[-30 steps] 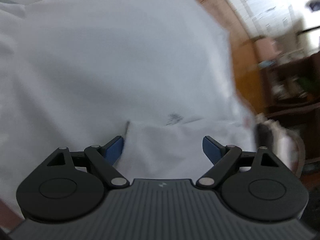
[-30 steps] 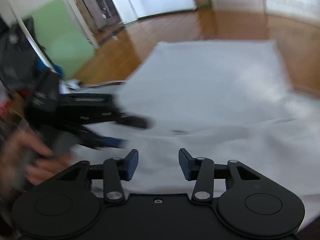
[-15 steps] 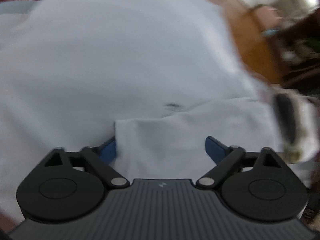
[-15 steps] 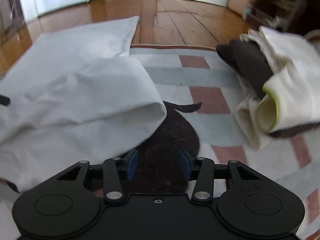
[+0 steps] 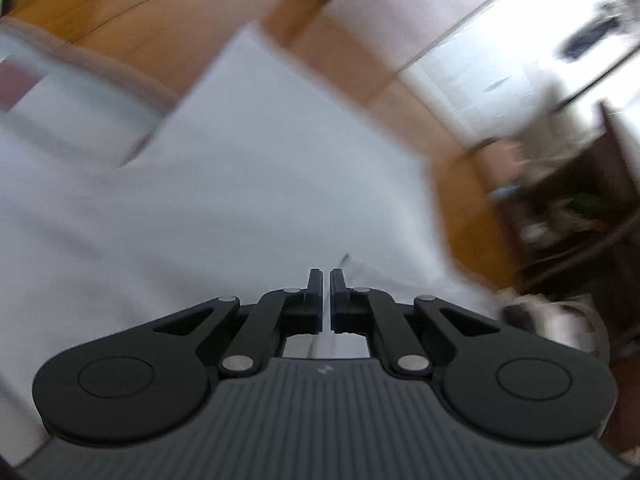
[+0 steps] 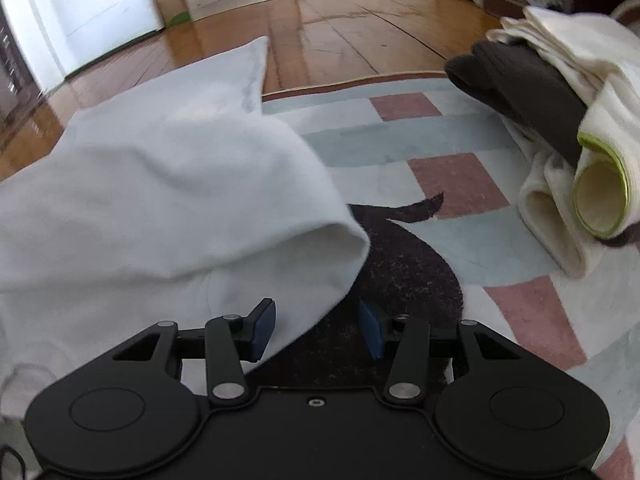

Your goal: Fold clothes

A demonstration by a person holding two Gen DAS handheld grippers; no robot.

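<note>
A white garment (image 5: 256,184) lies spread over the rug and the wooden floor, blurred in the left wrist view. My left gripper (image 5: 325,296) is shut, its blue pads pinched on a fold of this garment near its front edge. In the right wrist view the same white garment (image 6: 168,184) ends in a rolled, folded-over edge above the rug. My right gripper (image 6: 317,330) stands open low over that edge, and the cloth's corner reaches in between the fingers without being pressed.
A pile of folded cream and dark brown clothes (image 6: 560,120) sits at the right on the checked rug (image 6: 452,184), which bears a black animal shape (image 6: 404,268). Wooden floor (image 6: 344,36) lies beyond. Dark furniture (image 5: 592,208) stands to the right.
My left gripper's jaws have closed on the garment's fold and the hand has lifted. The right gripper swung from the garment's middle to its right edge over the rug, still open.
</note>
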